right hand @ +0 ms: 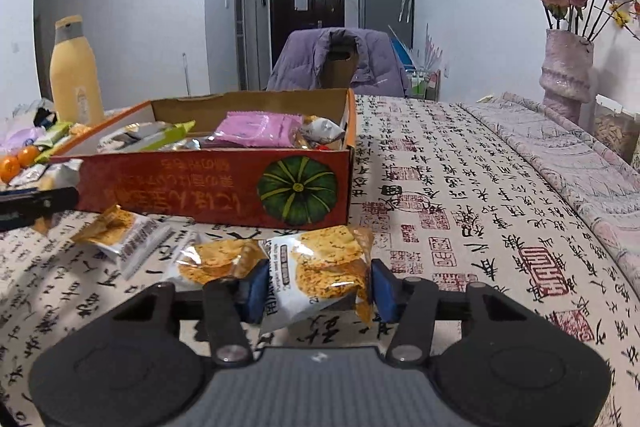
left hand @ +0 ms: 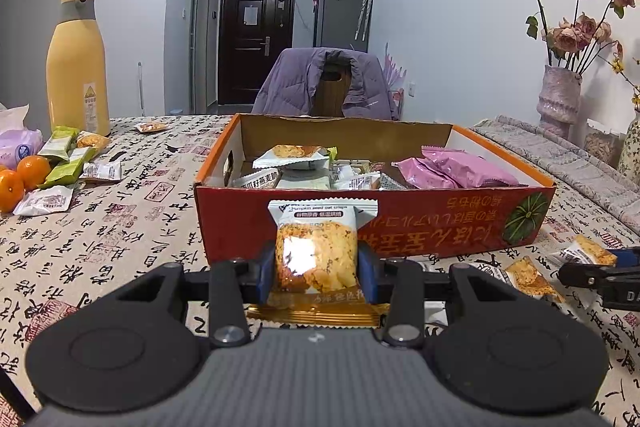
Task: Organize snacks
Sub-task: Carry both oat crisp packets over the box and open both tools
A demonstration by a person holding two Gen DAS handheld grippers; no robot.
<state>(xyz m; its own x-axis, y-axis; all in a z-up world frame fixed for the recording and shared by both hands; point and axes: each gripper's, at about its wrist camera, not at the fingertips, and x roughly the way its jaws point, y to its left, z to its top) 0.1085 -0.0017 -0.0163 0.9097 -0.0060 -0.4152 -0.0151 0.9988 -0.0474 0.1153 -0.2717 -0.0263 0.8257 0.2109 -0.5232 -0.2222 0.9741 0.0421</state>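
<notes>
**Calligraphy-print tablecloth, two packets lifted**

Tablecloth (right hand: 460,187) below, the left gripper (left hand: 316,263) is clamped on a white-and-orange foil oat-crisp packet (left hand: 316,247) before the red cardboard box's (left hand: 400,223) near wall. The right gripper (right hand: 318,285) pinches a second crisp packet (right hand: 320,275) near that box's right corner; its corner-heavy hold could let it slip.
</notes>
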